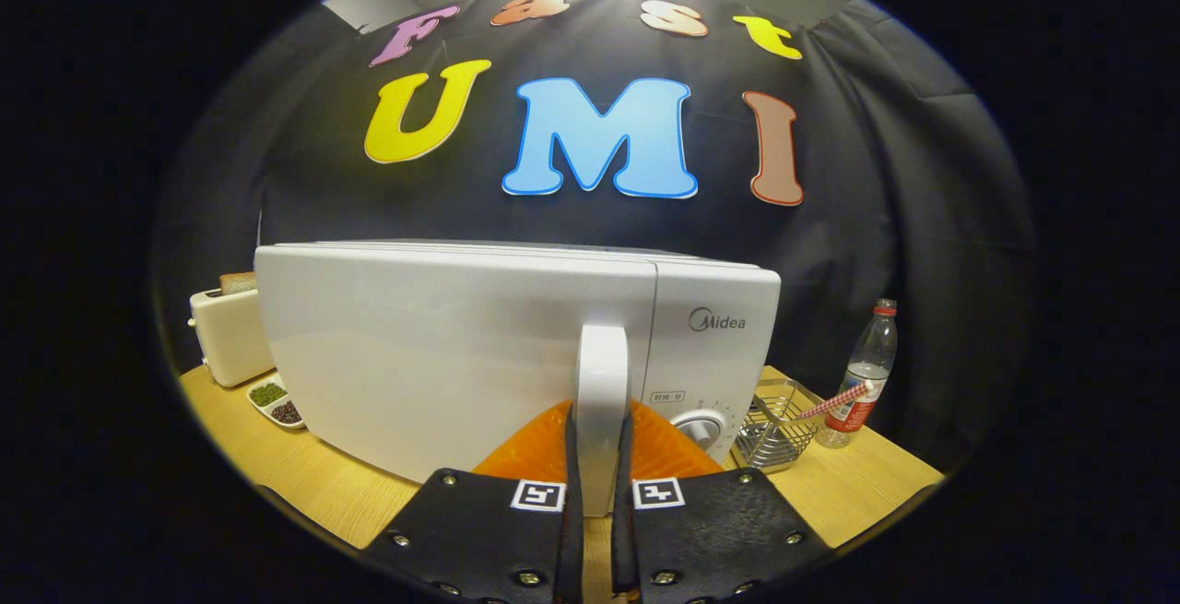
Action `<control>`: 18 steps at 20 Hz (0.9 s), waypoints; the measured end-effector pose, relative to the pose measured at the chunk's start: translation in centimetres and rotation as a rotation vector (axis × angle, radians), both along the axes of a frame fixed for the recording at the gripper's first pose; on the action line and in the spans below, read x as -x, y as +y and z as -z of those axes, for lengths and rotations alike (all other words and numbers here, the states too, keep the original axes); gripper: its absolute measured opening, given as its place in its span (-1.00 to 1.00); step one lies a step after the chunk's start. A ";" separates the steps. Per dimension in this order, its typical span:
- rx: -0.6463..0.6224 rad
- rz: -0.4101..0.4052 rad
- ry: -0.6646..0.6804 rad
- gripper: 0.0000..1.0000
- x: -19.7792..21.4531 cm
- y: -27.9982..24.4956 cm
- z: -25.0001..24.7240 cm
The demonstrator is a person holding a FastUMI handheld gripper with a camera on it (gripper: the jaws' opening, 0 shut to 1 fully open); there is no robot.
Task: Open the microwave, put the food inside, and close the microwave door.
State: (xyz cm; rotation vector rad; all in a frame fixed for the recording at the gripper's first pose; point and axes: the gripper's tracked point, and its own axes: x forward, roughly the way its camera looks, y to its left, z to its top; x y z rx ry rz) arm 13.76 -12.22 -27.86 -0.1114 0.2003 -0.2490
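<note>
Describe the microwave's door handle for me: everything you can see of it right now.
The door handle is a white, glossy, plastic-looking vertical bar with a rounded top, mounted upright at the door's edge beside the control panel of the white microwave. The door looks shut or nearly so. The gripper has its fingers closed on the handle's lower part, one on each side. Its bottom end is hidden between them.

My gripper (599,456) clamps its fingers on the smooth glossy plastic handle (601,373) of the shiny white microwave (442,346), standing on a matt wood-grain table (304,479) beside a wire-metal basket (779,420) and a clear plastic bottle (867,373).
</note>
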 end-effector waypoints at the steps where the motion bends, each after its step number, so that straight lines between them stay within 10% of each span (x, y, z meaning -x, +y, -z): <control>1: -0.013 -0.007 0.003 -0.75 0.1 0.1 0.1; 18: -0.047 -0.252 0.039 -0.76 12.5 9.2 -0.3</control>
